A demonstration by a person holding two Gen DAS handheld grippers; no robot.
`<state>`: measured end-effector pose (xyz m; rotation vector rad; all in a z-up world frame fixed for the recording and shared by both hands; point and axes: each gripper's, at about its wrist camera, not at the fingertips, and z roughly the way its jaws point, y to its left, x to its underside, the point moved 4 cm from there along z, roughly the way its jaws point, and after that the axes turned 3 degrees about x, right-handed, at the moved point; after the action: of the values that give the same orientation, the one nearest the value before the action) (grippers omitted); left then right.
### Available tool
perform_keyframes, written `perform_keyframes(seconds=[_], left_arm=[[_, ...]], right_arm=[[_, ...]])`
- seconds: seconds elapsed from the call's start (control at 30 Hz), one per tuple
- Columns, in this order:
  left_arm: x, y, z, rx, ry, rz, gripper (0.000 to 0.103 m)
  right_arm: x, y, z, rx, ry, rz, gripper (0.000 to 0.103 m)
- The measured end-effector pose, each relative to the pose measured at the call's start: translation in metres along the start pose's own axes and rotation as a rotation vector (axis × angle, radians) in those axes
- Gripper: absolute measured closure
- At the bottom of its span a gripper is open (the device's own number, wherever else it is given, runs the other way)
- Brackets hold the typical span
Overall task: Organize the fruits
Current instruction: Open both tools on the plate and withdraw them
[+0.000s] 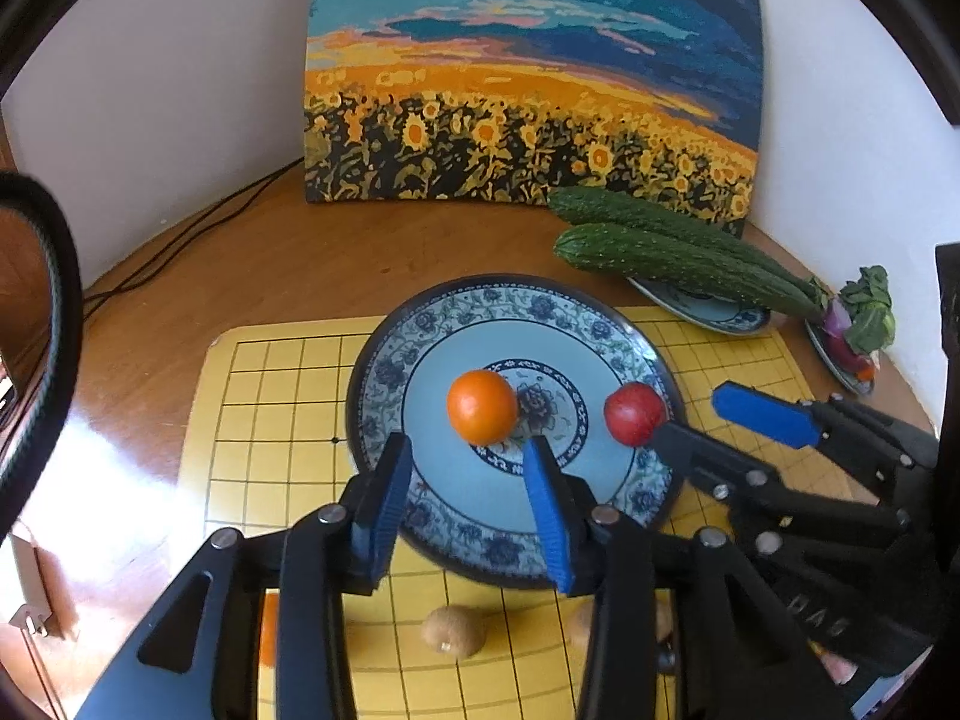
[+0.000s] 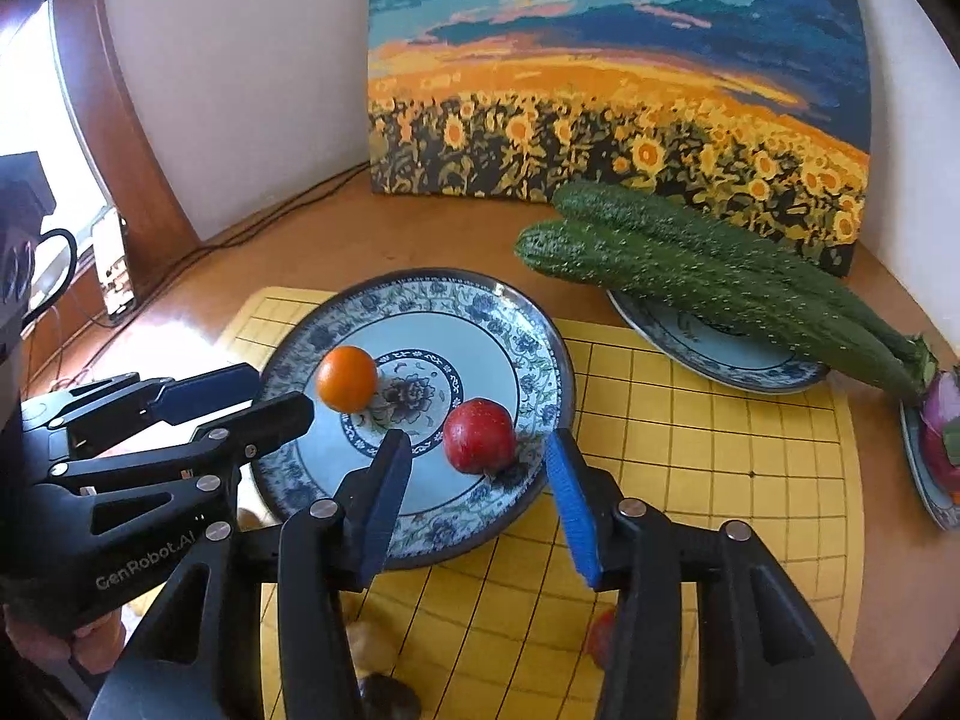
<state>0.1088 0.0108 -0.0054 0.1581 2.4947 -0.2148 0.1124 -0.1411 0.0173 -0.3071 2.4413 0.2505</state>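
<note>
Small fruits on yellow grid mat (image 1: 282, 396) mostly hidden behind gripper bodies. Left gripper (image 1: 468, 468) and right gripper (image 2: 480, 468): jaws parted, nothing held. Round orange fruit (image 1: 482, 406) and red fruit (image 2: 479, 435) sit apart on blue-patterned ceramic plate (image 1: 384, 372); red one near rim.

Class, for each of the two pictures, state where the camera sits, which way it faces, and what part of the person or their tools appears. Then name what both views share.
Left wrist view: sits on the left hand-held gripper, looking forward and down at the orange fruit on the patterned plate; the right hand-held gripper enters from the right.
Right wrist view: sits on the right hand-held gripper, facing the red fruit; the left hand-held gripper enters from the left.
Shared: plate, both fruits, cucumbers, sunflower painting.
</note>
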Motion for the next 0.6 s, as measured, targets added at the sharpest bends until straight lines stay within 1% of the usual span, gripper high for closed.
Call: perform_keyframes(seconds=[0.23,0.6], left_arm=[[0.011,0.005,-0.022,-0.005,-0.010,0.000,0.061],[0.034,0.028,-0.042,-0.020,-0.009,-0.050,0.061]], right_arm=[[0.011,-0.008,-0.022,0.002,-0.015,0.018,0.055],[0.037,-0.024,-0.041,0.047,-0.016,0.031,0.055]])
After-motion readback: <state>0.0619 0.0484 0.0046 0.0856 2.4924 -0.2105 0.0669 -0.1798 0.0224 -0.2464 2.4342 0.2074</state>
